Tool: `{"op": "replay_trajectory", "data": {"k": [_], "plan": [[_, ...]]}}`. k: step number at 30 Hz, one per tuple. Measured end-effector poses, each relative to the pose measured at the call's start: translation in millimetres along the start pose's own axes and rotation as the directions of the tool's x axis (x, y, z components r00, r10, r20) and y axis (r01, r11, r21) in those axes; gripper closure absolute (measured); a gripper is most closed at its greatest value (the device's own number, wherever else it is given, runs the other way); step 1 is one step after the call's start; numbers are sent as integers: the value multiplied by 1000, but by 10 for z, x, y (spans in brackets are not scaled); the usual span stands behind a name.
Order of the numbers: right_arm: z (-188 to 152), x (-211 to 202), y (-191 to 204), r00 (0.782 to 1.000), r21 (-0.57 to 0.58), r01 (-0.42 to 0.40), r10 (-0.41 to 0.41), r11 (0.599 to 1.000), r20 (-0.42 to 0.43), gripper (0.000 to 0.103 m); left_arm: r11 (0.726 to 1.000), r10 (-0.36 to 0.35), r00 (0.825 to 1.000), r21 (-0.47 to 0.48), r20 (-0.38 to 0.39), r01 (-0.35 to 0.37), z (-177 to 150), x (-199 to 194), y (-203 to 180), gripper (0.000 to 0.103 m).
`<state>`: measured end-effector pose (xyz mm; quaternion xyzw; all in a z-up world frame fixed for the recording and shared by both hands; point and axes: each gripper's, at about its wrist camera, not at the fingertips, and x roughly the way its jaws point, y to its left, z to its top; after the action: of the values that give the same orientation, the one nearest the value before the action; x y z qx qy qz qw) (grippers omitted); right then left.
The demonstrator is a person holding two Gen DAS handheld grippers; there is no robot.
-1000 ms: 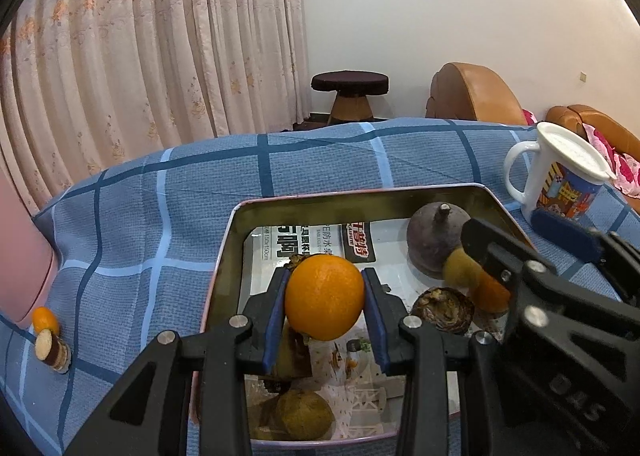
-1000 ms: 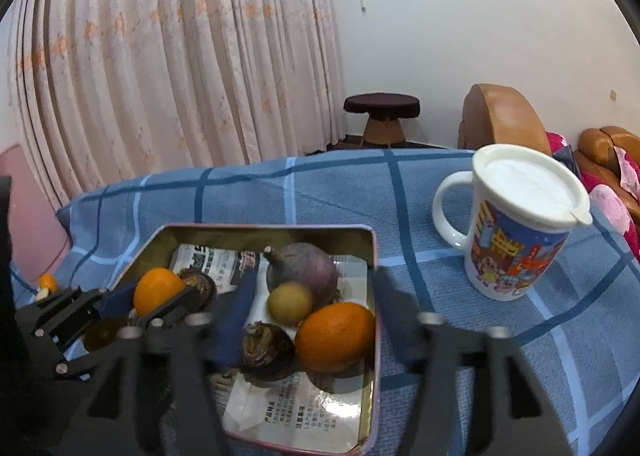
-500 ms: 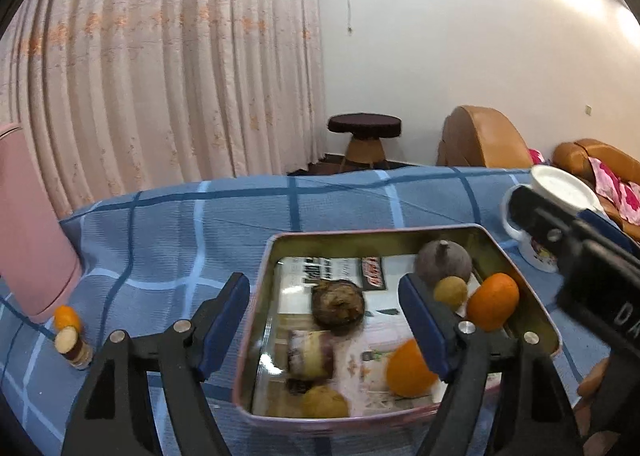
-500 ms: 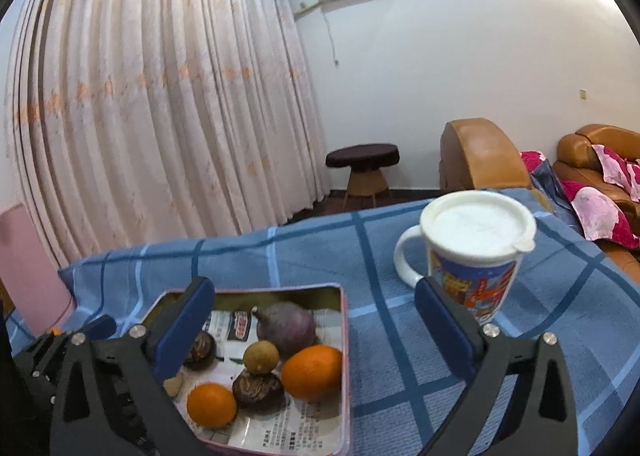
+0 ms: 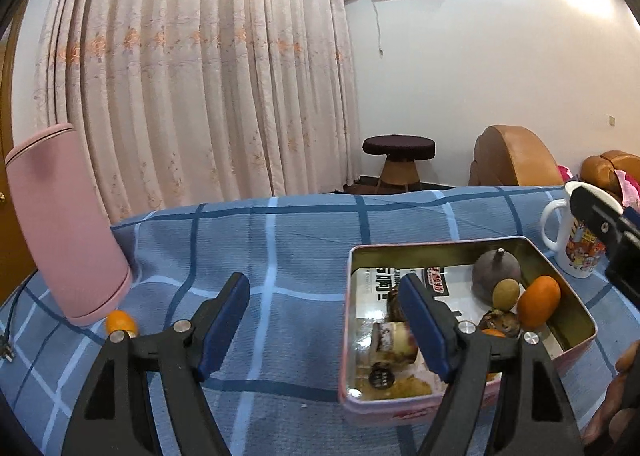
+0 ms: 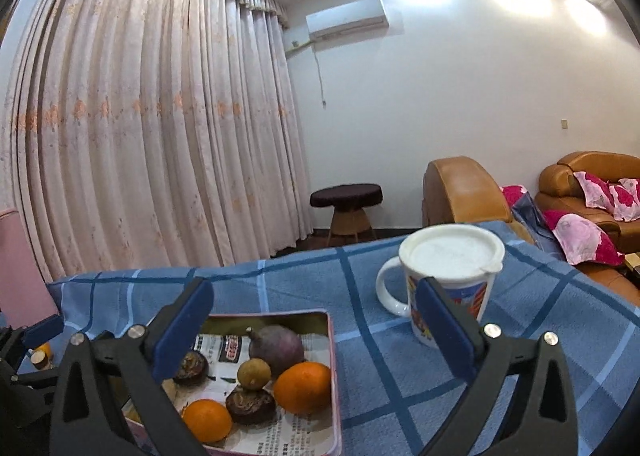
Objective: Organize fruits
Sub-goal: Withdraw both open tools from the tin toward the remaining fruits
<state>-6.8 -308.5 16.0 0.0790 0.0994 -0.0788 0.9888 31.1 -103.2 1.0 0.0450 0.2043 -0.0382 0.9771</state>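
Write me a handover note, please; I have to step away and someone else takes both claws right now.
Left claw: open, empty, over the blue cloth beside the tin.
Right claw: open wide, empty, between the tin and the lidded mug.
In the tin: two oranges, a purple round fruit, a small yellow-green fruit, some dark brown ones.
Done: those fruits sit in the tin.
Left: a small orange fruit lies on the cloth by the pink container, outside the tin.
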Motion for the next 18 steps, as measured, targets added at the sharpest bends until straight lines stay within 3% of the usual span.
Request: {"op": "replay_trajectory", "data": {"k": [10, 18], "plan": [[-45, -167, 145, 1000, -17, 27, -27, 999, 8, 0, 1000, 10, 999, 12, 34, -10, -75, -180, 150, 25], [-110, -281, 221, 999, 42, 37, -36, 998, -19, 0, 1000, 1, 1000, 19, 20, -1, -118, -224, 314, 25]]}}
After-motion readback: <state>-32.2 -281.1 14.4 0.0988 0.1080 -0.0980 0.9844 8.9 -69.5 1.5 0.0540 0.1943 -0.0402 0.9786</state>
